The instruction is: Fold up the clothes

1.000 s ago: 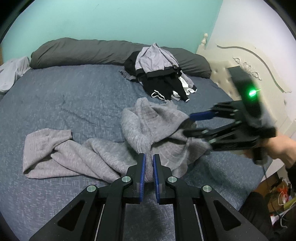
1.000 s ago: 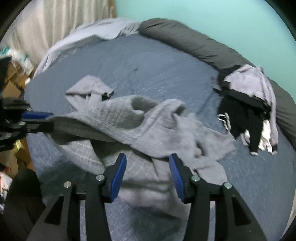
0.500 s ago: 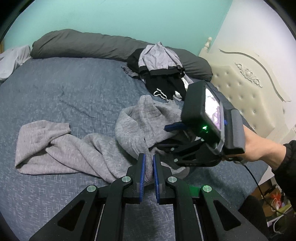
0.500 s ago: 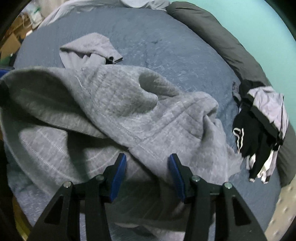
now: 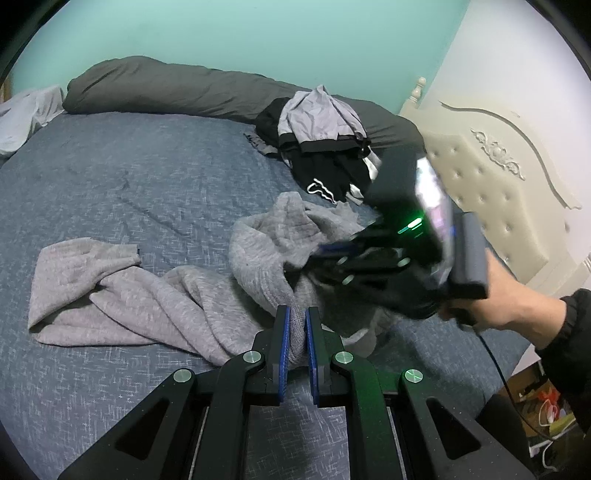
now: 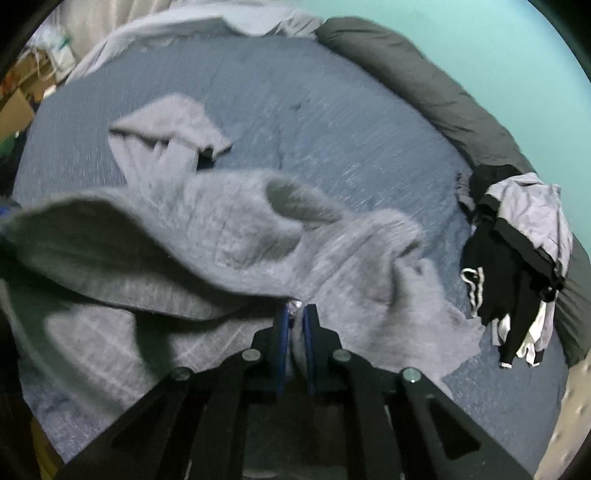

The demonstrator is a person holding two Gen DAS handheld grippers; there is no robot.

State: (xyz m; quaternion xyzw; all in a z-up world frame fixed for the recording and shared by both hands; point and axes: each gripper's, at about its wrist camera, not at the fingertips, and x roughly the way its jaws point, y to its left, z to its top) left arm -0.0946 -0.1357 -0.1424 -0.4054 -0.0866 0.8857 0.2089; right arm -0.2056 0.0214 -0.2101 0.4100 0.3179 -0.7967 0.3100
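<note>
My left gripper clamps grey sweater; right gripper just closed on it. Clothes pile beyond sweater, nr headboard.

A home bedroom is showing here: a bed under a blue cover, a long dark pillow lying against the teal wall, a cream tufted headboard, clothes lying heaped.

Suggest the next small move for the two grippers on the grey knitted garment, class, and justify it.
Probably lift both and draw them apart. The left gripper pinches the crumpled grey knitted garment; the right gripper jaws have just been closing on another fold, and the garment lies bunched on the blue bedspread.
</note>
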